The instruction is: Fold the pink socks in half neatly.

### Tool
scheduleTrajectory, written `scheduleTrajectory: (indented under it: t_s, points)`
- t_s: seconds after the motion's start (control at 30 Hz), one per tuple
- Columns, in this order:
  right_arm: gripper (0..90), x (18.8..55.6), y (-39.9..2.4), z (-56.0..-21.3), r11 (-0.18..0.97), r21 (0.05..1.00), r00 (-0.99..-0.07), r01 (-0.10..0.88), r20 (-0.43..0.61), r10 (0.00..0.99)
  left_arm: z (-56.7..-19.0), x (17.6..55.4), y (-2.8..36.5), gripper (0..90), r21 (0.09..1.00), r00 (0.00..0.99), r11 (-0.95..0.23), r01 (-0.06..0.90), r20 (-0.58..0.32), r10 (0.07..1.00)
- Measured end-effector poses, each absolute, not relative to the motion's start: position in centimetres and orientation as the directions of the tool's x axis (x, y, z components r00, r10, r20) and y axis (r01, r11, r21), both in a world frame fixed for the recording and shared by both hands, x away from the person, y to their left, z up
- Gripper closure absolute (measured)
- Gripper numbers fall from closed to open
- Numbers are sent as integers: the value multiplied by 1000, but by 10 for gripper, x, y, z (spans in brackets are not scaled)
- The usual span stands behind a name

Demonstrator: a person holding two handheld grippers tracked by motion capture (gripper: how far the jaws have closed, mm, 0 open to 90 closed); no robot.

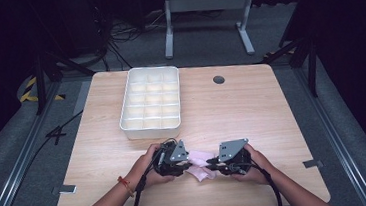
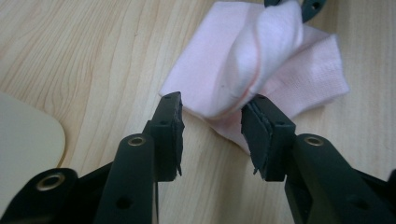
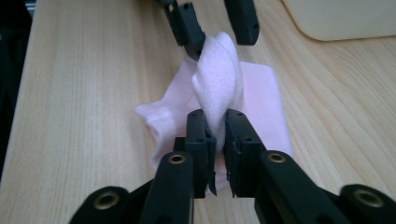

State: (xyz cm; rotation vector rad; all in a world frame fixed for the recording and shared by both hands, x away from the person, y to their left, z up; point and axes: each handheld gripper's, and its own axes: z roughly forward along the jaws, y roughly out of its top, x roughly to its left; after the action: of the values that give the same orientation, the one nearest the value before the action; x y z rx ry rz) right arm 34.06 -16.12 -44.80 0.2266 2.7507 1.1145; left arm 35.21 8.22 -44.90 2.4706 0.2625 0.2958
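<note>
Right gripper (image 3: 215,140) pinches the cloth's (image 3: 219,84) raised fold, which runs toward the left gripper (image 2: 212,123). Left jaws stand spread, fold between them; bare table (image 1: 251,107) all around.

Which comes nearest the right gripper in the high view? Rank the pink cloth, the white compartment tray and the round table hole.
1. Pink cloth: pinched in the right gripper, just to its left.
2. Round table hole: straight beyond it.
3. White compartment tray: up-left, its near corner only slightly farther.

A pale pink cloth (image 1: 201,164), soft and finely woven, lies crumpled near the table's (image 1: 252,112) front edge, about midway along it; one fold rises in a rounded ridge above flatter layers.
</note>
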Motion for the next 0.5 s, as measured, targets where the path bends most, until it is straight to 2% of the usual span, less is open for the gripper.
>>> scheduleTrajectory:
  t_s: [0.23, 0.4, 0.5]
  points:
    - [670, 334, -162, -445, 718, 693, -981, 66, -87, 174, -447, 348, 92, 622, 609, 961, -785, 114, 133, 243]
    - [624, 329, -170, -438, 693, 717, -977, 77, -85, 196, -444, 347, 95, 601, 626, 954, -770, 122, 140, 265]
    - [646, 329, -173, -434, 676, 732, -970, 86, -93, 224, -442, 350, 94, 579, 621, 946, -771, 138, 148, 289]
